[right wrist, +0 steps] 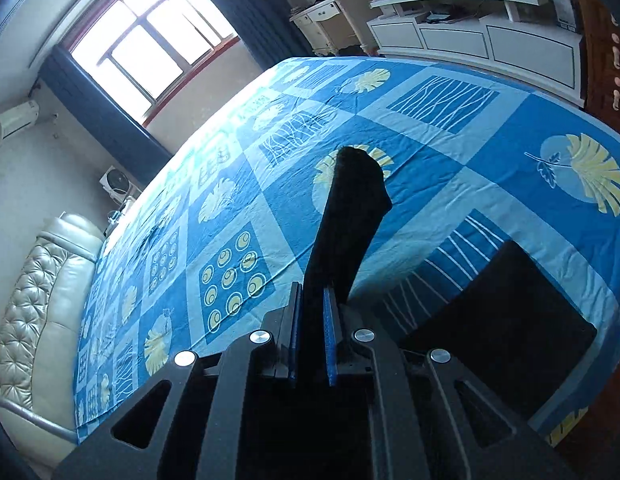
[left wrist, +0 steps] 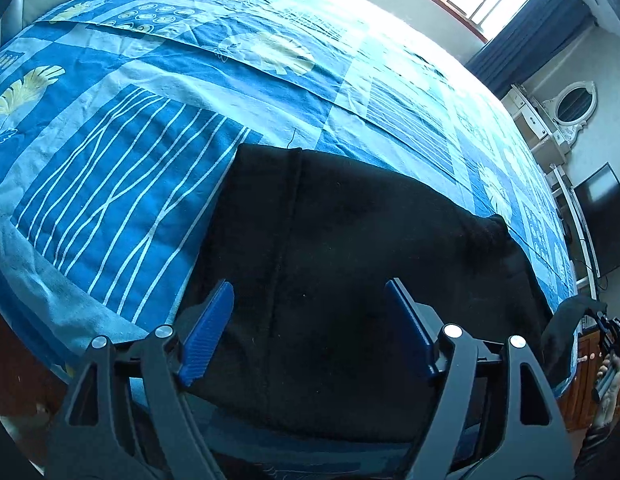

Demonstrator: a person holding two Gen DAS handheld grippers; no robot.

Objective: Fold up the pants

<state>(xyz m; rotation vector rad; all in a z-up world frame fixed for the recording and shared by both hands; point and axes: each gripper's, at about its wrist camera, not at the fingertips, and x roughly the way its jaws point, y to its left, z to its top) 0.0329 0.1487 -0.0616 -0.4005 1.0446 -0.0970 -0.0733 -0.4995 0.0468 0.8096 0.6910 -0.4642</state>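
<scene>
Blue patterned bedspread (left wrist: 158, 184); tufted cream headboard (right wrist: 34, 292); bright window (right wrist: 150, 40); white cabinet (right wrist: 477, 40); dark TV (left wrist: 603, 216)

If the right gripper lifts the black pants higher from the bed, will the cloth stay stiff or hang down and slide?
Probably floppy: the black pants bend over above the right gripper, which is shut on them. Their fuzzy surface suggests they grip the bed sheet more than slide. The part lying flat under the open left gripper looks thick, so perhaps rather heavy.
</scene>
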